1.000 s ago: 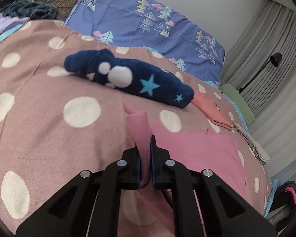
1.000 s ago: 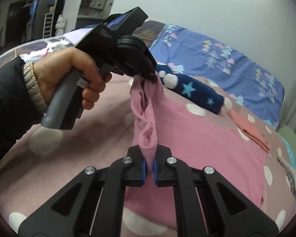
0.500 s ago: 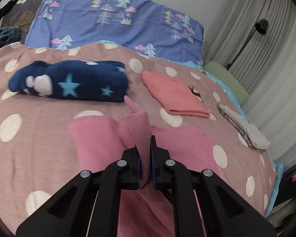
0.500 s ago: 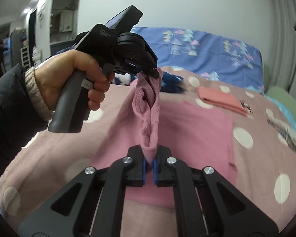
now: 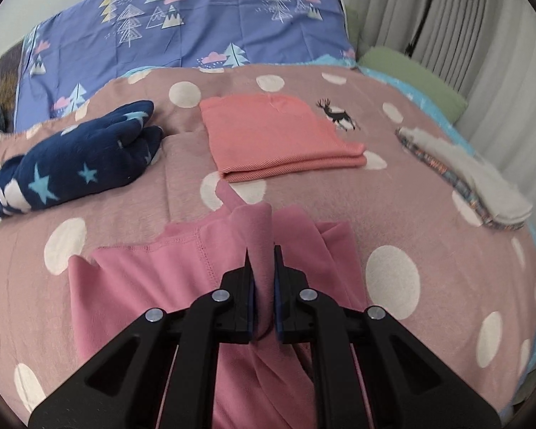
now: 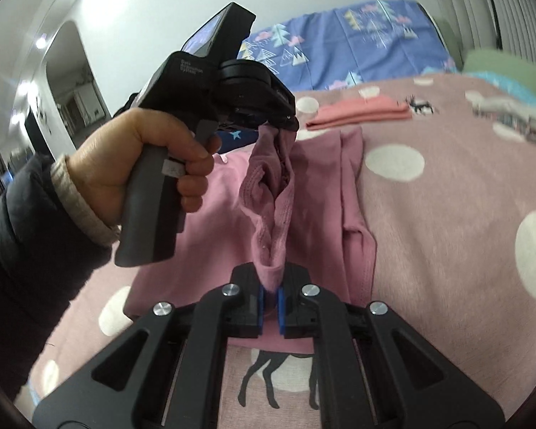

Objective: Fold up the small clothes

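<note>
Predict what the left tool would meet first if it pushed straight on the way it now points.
Probably the dotted mauve blanket just past the pink cotton garment the left tool grips; the folded coral ribbed cloth lies farther along. Depth is unclear.

both grippers (image 5: pixel 261 268) carried pink garment (image 5: pixel 143 286) sideways across bed.

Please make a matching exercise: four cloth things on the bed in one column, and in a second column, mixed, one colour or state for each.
1. pink garment
2. salmon garment
3. fleece bundle
4. pillowcase

a. dark blue with stars
b. folded flat
c. blue with a tree print
d. clamped in both hand-held grippers

Pairs: 1-d, 2-b, 3-a, 4-c
</note>
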Demonstrator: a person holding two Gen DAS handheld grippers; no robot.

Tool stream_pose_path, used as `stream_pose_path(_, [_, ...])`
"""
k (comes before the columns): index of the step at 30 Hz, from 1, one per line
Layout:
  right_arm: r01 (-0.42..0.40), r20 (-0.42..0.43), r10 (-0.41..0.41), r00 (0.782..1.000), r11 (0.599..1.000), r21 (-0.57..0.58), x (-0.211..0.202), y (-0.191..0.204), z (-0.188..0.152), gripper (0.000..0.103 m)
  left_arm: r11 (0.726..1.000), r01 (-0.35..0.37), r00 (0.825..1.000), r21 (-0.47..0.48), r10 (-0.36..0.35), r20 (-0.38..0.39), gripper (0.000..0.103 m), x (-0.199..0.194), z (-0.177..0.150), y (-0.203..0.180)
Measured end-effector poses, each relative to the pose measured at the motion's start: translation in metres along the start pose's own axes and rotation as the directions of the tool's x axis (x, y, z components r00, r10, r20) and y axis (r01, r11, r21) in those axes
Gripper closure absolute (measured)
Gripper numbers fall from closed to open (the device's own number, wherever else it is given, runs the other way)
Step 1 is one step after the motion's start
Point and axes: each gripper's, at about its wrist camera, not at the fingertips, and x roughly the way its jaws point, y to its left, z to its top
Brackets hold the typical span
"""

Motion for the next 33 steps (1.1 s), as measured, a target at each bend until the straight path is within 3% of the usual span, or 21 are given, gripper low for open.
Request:
stream_pose_path(14, [-0.017,-0.006,0.017,1.000,0.997,0.079,-0.008,-0.009,-0.005,0.098,0.976,-0.135,0.989,0.170,0.142,-0.033,0.095,0.033,0.004,-0.049])
stream_pose_path(23, [-0.020,0.031,0.018,0.999,0.996,0.090,-0.016,-0.011,-0.009,0.098,0.985,-0.073,0.997,0.155,0.071,0.019,0.095,0.017,0.007,-0.049])
stream_pose_path(25, [-0.021,0.020,0.019,1.000,0.995,0.093,-0.015,-0.012,-0.010,0.098,0.984,-0.026,1.000,0.175,0.024,0.013,0.086,0.016,0.004,-0.050])
stream_pose_path(26, [-0.022,0.005,0.022,1.000,0.994,0.105,-0.012,-0.015,-0.010,0.098,0.984,-0.021,1.000,0.175,0.020,0.005,0.071,0.015,0.003,-0.049])
stream_pose_path(29, [-0.036,-0.020,0.039,0.999,0.987,0.156,-0.007,-0.025,-0.010,0.098,0.988,-0.043,0.999,0.149,0.038,0.040,0.061,-0.009,-0.002,-0.040])
stream_pose_path(33, [-0.048,-0.031,0.055,0.998,0.982,0.182,-0.006,-0.030,-0.011,0.098,0.994,-0.021,0.991,0.107,0.007,0.130,0.042,-0.082,-0.036,-0.010])
